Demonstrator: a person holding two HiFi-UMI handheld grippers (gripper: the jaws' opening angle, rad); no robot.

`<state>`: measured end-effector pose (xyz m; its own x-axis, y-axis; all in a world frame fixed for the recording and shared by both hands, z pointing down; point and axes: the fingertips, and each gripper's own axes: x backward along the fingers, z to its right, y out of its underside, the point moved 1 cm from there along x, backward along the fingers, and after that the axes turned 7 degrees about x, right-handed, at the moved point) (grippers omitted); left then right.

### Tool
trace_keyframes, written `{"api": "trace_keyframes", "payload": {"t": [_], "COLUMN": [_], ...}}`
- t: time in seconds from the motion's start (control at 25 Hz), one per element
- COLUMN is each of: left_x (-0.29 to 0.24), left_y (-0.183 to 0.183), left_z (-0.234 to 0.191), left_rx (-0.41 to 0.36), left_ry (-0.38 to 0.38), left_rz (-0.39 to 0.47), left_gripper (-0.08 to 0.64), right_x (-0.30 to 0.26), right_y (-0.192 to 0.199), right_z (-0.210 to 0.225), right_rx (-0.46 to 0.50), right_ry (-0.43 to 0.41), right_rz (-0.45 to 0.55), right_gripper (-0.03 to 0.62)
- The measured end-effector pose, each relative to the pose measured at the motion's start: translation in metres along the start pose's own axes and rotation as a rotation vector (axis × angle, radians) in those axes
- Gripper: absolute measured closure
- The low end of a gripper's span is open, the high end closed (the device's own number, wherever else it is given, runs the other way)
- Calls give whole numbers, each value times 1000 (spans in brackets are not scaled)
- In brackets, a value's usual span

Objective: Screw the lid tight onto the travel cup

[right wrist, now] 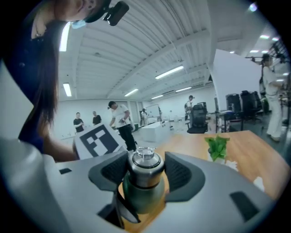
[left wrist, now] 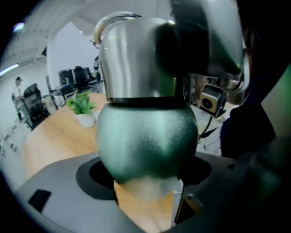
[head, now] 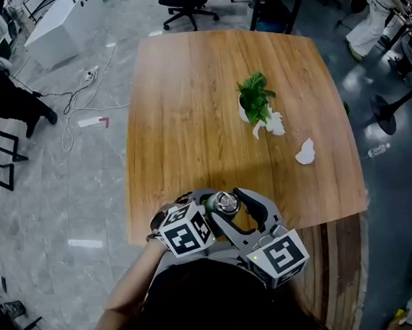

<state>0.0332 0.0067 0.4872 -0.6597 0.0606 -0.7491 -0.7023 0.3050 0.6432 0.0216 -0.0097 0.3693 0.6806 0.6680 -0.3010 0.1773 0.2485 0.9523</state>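
Observation:
A green travel cup (left wrist: 145, 136) with a steel lid (head: 225, 202) is held over the near edge of the wooden table (head: 186, 112). In the left gripper view the round green body fills the space between the jaws, and my left gripper (left wrist: 148, 177) is shut on it low down. Above it sits the steel lid (left wrist: 136, 59) with its ring handle. My right gripper (right wrist: 144, 175) is shut on the lid (right wrist: 144, 166), one pad pressed on each side, with the green body (right wrist: 141, 198) below. In the head view both grippers (head: 214, 207) (head: 232, 210) meet at the cup.
A small potted plant (head: 256, 101) stands right of the table's middle, with crumpled white paper beside it (head: 276, 125) and another piece (head: 305, 152) nearer the right edge. An office chair (head: 187, 3) stands beyond the far edge. People stand in the background of the right gripper view.

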Motion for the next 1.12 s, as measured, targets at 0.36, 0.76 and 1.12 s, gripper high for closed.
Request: {"api": "trace_keyframes", "payload": {"t": [0.36,0.76,1.12], "left_x": [12,5,17], "left_y": [0,2,-3], "left_z": [13,-30,14], "left_rx": [-30,100,8], "left_ry": [164,-223,251], "left_rz": [52,-2,90], "left_gripper": [173,173,173], "right_x": [1,-15,-8], "right_y": [-4,0,-19], "right_z": [-12,7,-9], "right_rx": [-55,-107,-109], "right_ry": [-153,71,-227], "right_rz": [0,40,88], "right_gripper": [337,339,336]}}
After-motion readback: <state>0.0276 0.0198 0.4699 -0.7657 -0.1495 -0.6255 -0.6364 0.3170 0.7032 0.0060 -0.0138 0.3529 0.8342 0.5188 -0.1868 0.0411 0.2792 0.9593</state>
